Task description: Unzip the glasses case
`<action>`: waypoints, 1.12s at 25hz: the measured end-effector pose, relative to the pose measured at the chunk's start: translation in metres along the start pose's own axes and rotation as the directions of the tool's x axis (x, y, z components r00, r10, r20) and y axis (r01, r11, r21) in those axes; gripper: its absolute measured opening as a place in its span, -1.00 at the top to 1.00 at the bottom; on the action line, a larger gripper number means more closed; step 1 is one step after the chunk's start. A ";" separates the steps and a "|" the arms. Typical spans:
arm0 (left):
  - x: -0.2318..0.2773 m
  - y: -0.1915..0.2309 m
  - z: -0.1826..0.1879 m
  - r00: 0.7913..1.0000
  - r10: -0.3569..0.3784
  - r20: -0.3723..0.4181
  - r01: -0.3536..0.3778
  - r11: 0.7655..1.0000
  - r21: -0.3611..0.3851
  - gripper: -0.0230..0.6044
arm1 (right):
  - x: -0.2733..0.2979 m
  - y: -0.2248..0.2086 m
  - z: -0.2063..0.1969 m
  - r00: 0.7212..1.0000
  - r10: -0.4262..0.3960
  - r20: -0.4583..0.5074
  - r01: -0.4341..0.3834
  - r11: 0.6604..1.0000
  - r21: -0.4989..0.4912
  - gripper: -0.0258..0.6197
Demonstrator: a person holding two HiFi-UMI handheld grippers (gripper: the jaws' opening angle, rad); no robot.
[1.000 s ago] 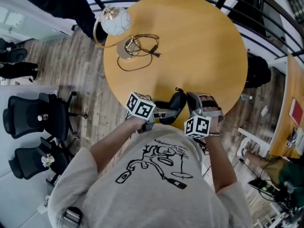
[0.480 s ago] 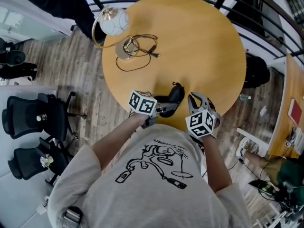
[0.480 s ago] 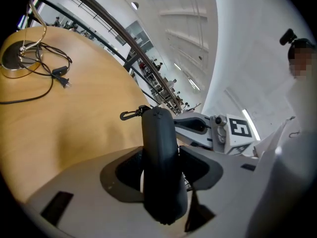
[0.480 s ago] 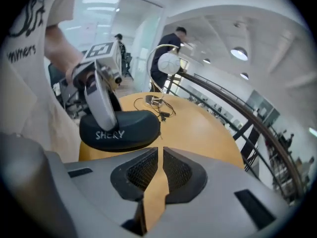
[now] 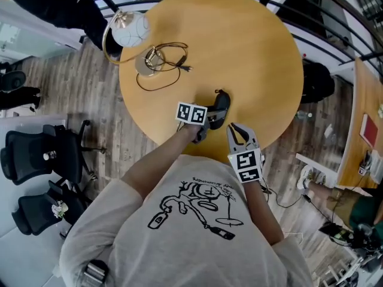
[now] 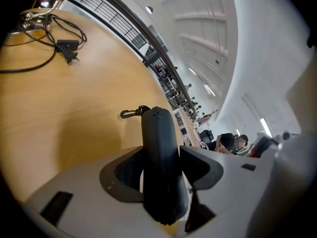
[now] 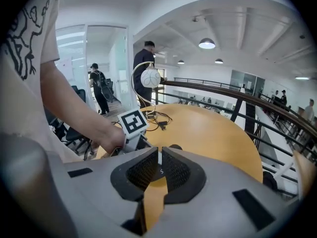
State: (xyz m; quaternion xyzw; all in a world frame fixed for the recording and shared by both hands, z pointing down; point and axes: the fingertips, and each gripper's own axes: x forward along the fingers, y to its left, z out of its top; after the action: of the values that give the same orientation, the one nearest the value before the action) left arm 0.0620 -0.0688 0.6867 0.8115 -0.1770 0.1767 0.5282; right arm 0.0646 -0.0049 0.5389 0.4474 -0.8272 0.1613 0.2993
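The black zipped glasses case [image 5: 220, 104] sits at the near side of the round wooden table [image 5: 251, 52]. My left gripper [image 5: 210, 119] is shut on it. In the left gripper view the case [image 6: 158, 148] stands on edge between the pads, its clip [image 6: 130, 113] pointing away over the tabletop. My right gripper [image 5: 237, 130] hangs at the table's near edge, to the right of the case and apart from it. In the right gripper view its jaws [image 7: 159, 155] are shut with nothing gripped, and the case's end [image 7: 174, 147] shows just beyond them.
A lamp with a white globe [image 5: 128, 28] and a tangled black cable [image 5: 161, 70] lie at the table's far left. Black office chairs [image 5: 42, 154] stand on the floor to the left. A dark railing [image 5: 323, 34] curves behind the table. People [image 7: 143, 68] stand beyond the table.
The left gripper has carried the case farther in over the table and lower. The right gripper, beside the case a second ago, has rolled and now stands apart from it.
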 end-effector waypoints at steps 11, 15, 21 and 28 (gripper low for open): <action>0.017 0.030 -0.011 0.995 0.092 -0.048 -0.090 0.995 0.032 0.16 | -0.006 0.004 -0.008 1.000 0.009 0.011 -0.009 0.998 0.056 0.84; 0.005 0.036 -0.008 0.985 0.170 -0.031 -0.168 0.984 0.057 0.15 | -0.003 0.009 -0.006 1.000 0.025 0.016 -0.026 0.998 0.059 0.84; -0.032 0.035 0.012 0.957 0.282 0.069 -0.289 0.945 0.151 0.14 | 0.005 0.012 0.001 0.998 0.055 0.039 -0.058 0.994 0.090 0.84; -0.093 -0.035 0.039 0.951 0.203 0.233 -0.271 0.909 0.315 0.72 | 0.008 0.006 0.026 0.991 0.055 0.121 -0.072 0.987 0.145 0.84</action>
State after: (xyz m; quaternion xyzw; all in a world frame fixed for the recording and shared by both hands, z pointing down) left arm 0.0006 -0.0823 0.6000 0.8767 -0.2918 0.1876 0.3331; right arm 0.0476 -0.0204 0.5242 0.4505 -0.8428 0.2055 0.2110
